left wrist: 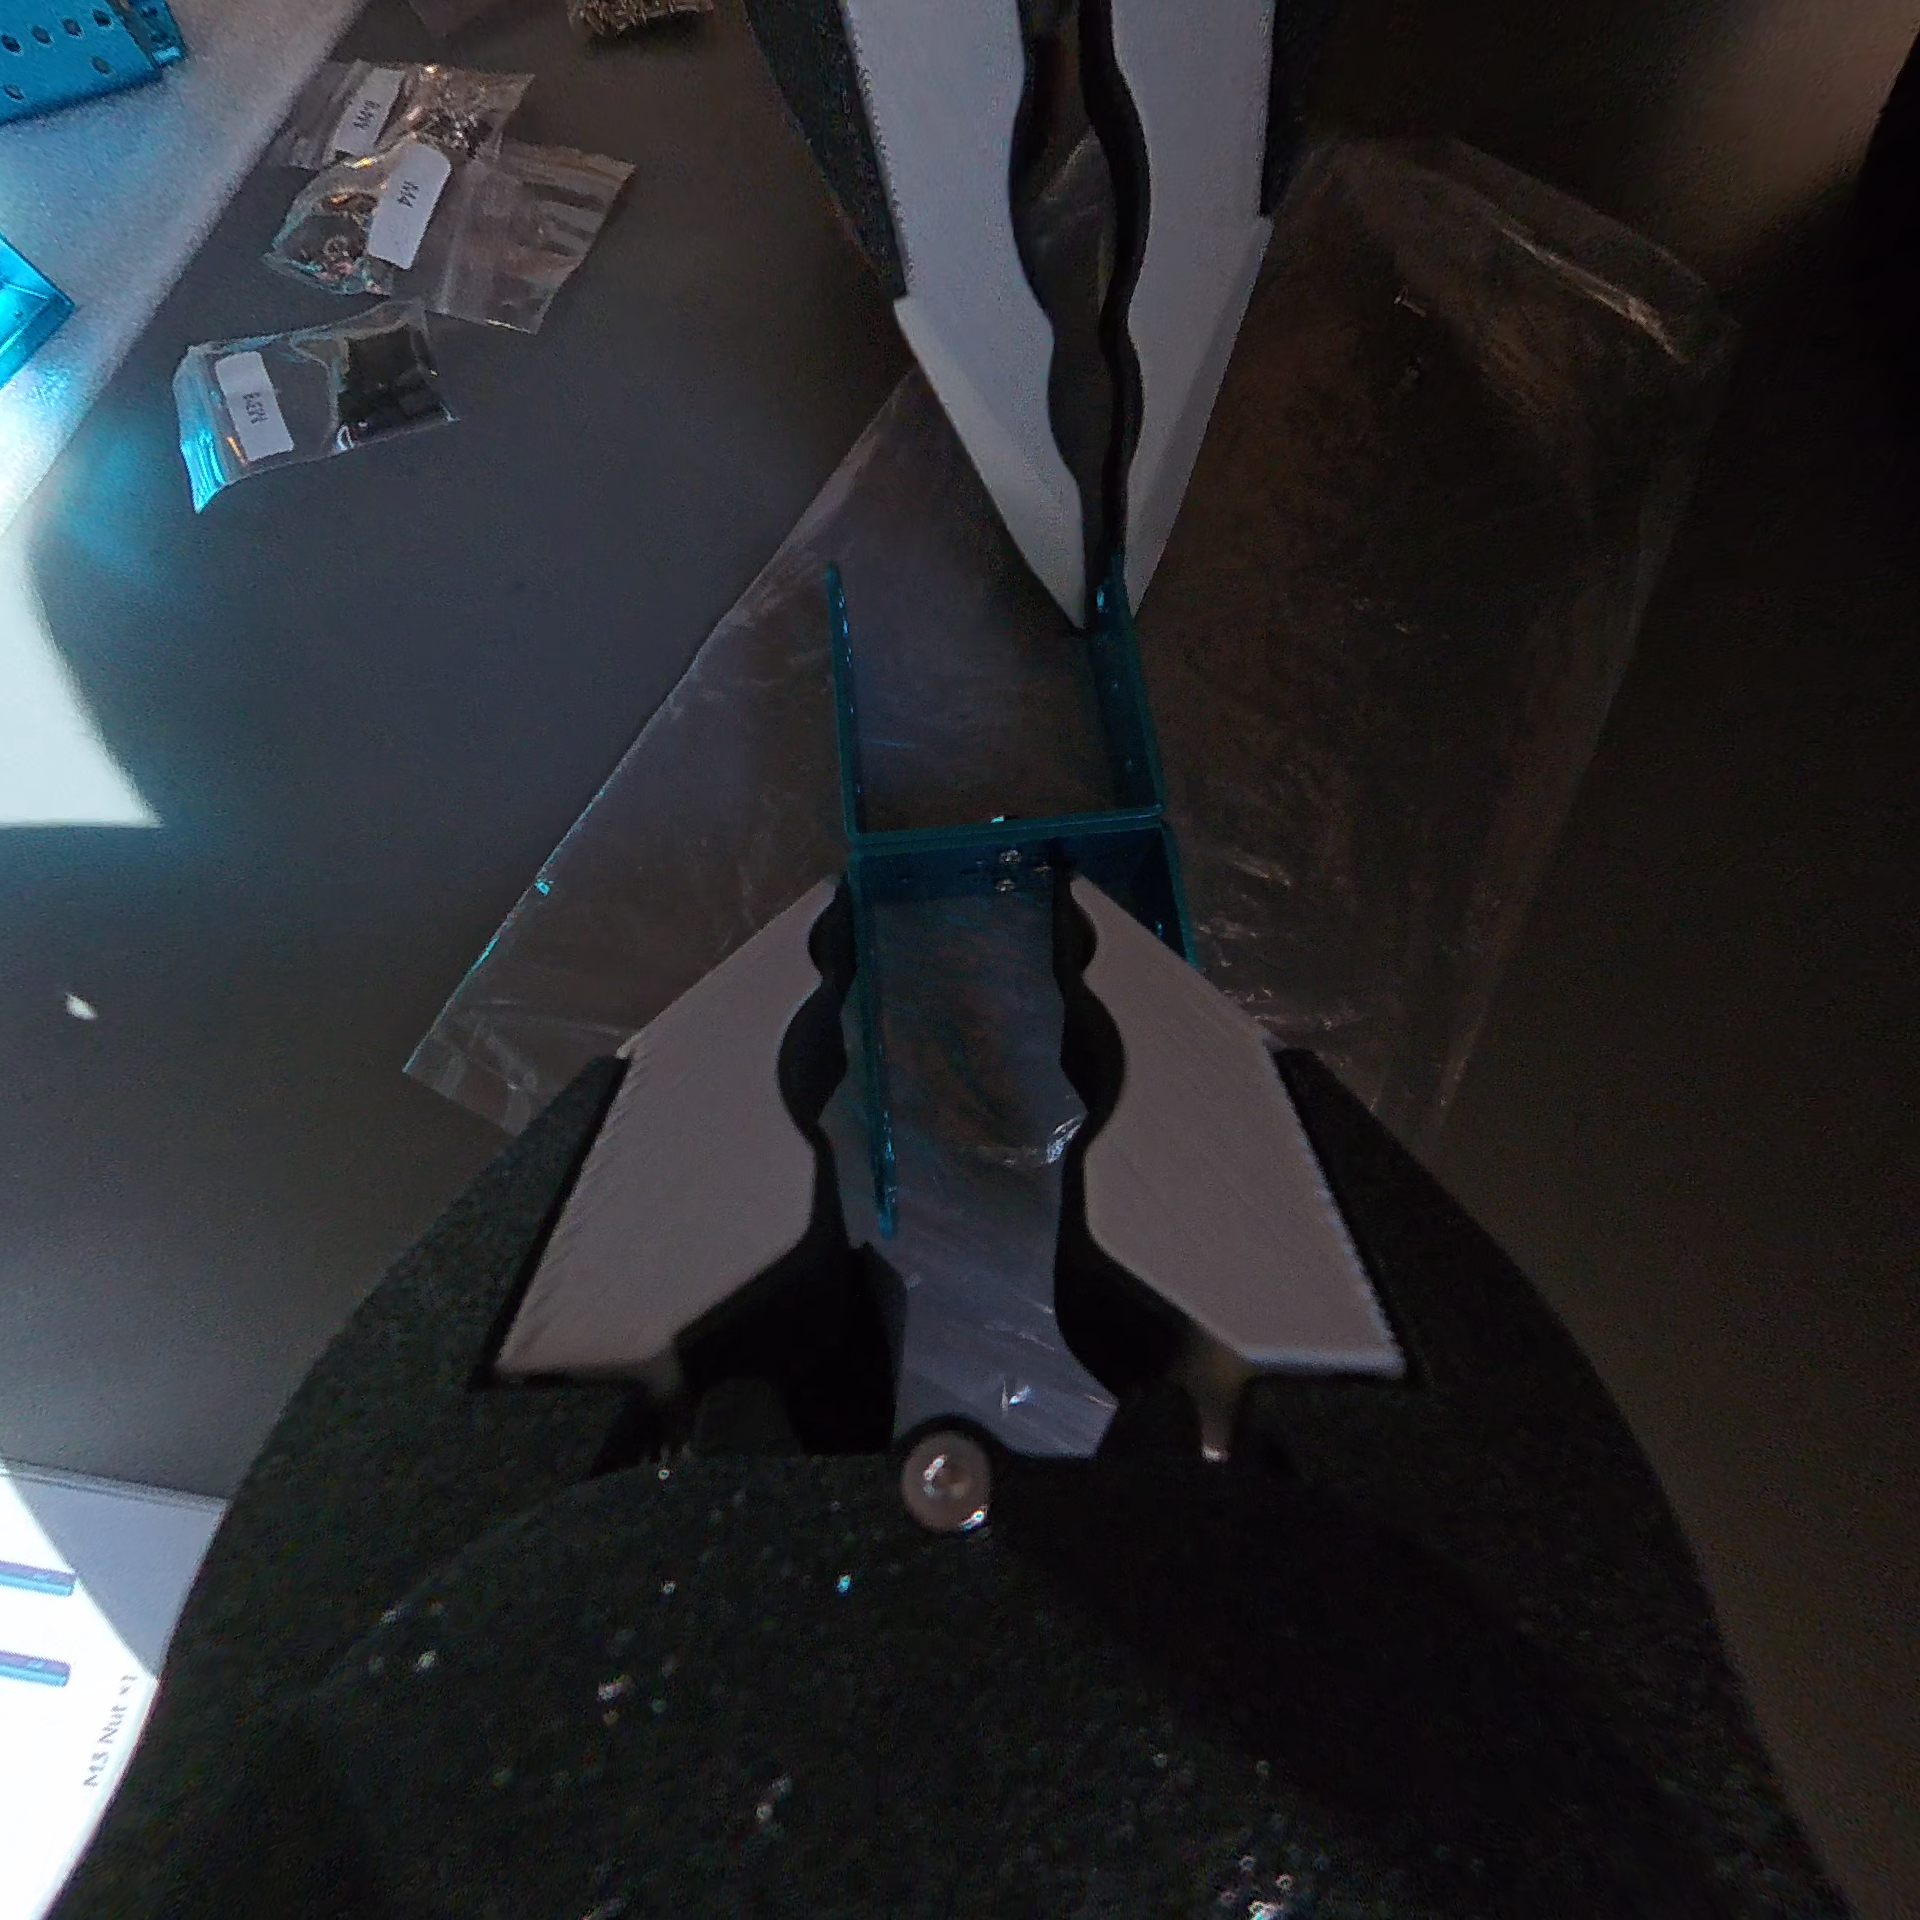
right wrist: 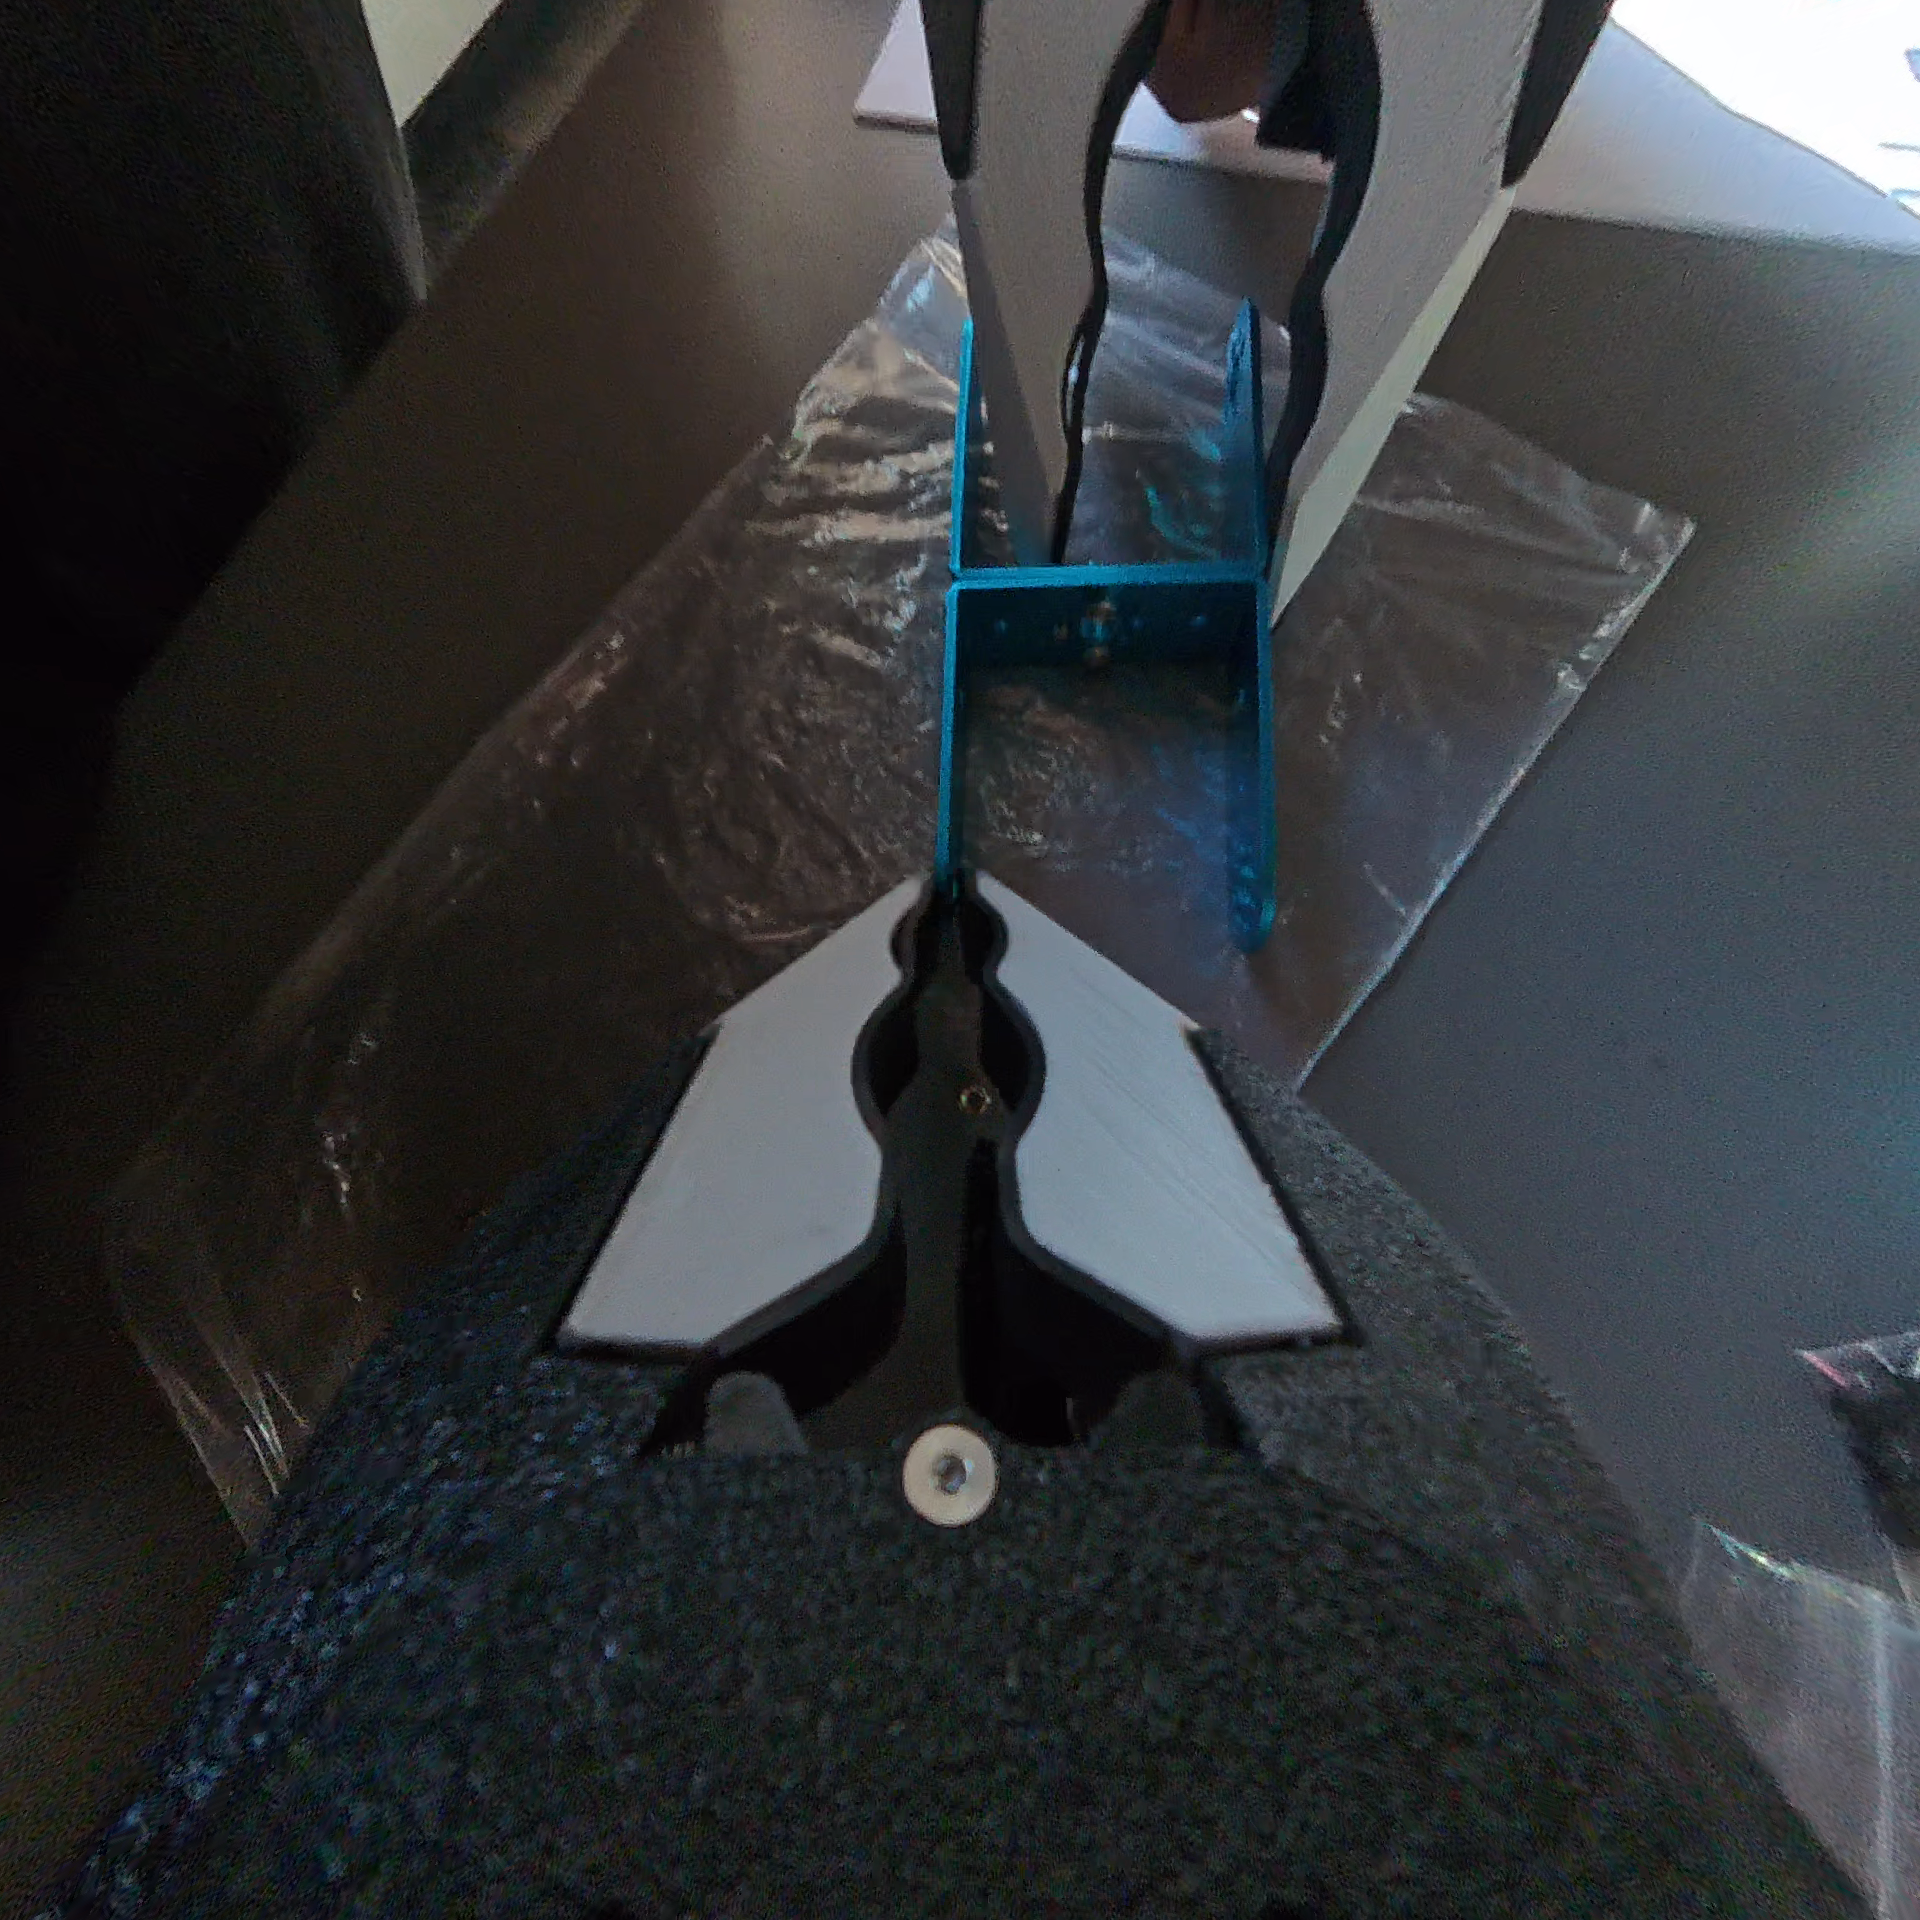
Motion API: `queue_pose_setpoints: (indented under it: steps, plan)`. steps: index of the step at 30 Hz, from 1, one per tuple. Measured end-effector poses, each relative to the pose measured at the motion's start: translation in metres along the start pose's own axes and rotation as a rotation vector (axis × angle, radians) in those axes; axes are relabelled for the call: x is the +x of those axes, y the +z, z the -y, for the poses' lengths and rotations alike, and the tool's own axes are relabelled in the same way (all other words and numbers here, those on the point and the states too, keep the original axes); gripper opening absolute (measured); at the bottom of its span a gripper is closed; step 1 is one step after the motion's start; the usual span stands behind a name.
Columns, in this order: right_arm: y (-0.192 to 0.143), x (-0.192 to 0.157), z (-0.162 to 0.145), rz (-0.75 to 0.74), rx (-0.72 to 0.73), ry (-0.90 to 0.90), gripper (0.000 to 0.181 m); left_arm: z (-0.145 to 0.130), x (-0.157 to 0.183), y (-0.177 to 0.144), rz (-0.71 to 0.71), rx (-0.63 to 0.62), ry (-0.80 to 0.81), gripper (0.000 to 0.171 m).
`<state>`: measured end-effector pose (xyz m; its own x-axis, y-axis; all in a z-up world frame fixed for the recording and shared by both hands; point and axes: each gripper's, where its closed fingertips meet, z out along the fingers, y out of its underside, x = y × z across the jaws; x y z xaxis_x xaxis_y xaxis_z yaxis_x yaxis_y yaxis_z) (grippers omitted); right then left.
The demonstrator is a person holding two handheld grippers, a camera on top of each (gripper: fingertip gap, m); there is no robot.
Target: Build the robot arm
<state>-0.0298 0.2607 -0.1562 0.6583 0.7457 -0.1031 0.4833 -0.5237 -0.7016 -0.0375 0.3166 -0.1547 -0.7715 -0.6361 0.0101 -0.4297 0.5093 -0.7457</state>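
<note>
Pinches blue bracket [right wrist: 1101,644] by one flange tip, right gripper [right wrist: 951,888] jaws closed on it; straddles another flange, left gripper [left wrist: 956,904] jaws wide, empty, above clear bag [right wrist: 727,727] on table [right wrist: 1662,935]. Risks pivoting from such thin hold

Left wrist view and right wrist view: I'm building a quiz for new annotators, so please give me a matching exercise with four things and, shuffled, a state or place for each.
Things:
1. left gripper
2. right gripper
3. clear plastic bag
4. small labelled bags

States or places:
A. spread flat under the blue bracket
B. shut on one bracket wall
C. lying off to the left in the left wrist view, apart from the bracket
D. open, a finger on either side of a bracket wall

Pairs: 1-D, 2-B, 3-A, 4-C
</note>
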Motion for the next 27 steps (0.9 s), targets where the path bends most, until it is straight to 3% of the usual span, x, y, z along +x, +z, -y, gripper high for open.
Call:
queue_pose_setpoints:
  steps: [27]
  plan:
    - [0.001,0.006,-0.003,-0.019,-0.023,0.003,0.002,0.0012,-0.0004,-0.0019,0.0,0.015,-0.038,0.033]
